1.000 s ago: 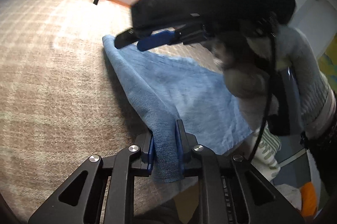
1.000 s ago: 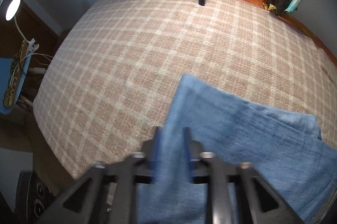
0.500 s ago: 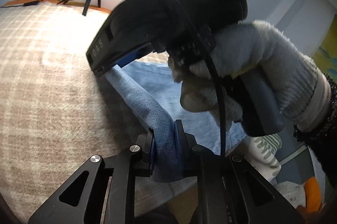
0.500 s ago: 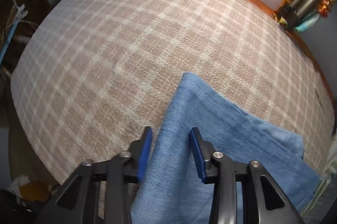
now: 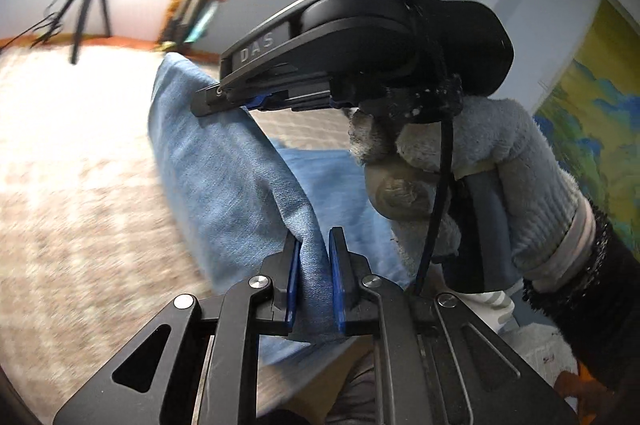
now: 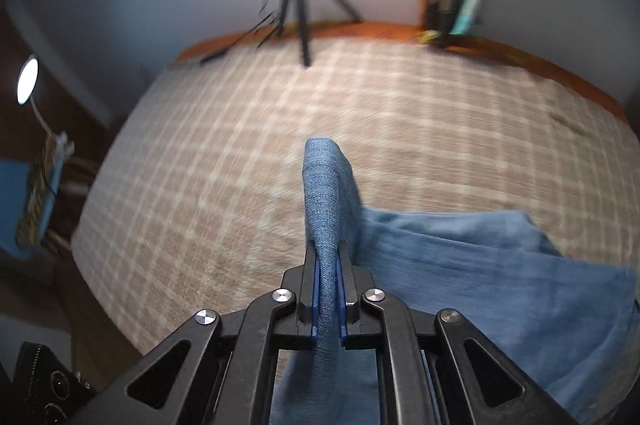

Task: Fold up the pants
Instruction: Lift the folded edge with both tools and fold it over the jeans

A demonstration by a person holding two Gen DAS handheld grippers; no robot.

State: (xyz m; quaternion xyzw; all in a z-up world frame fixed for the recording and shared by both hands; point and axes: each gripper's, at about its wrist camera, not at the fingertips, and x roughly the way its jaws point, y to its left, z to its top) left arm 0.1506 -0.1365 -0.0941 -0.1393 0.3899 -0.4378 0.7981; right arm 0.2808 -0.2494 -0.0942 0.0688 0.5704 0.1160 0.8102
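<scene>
Between both tongs, left tongs (image 5: 314, 275) and right tongs (image 6: 329, 289), pants (image 6: 460, 265) are pinched, right just closing.

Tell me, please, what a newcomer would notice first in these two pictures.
First, the blue pants, lifted off the checked bedcover and pinched at one edge by both grippers. The left gripper is shut on a fold at bottom centre; the right gripper, held by a gloved hand, has just closed on another. A tripod stands at the far edge.
</scene>
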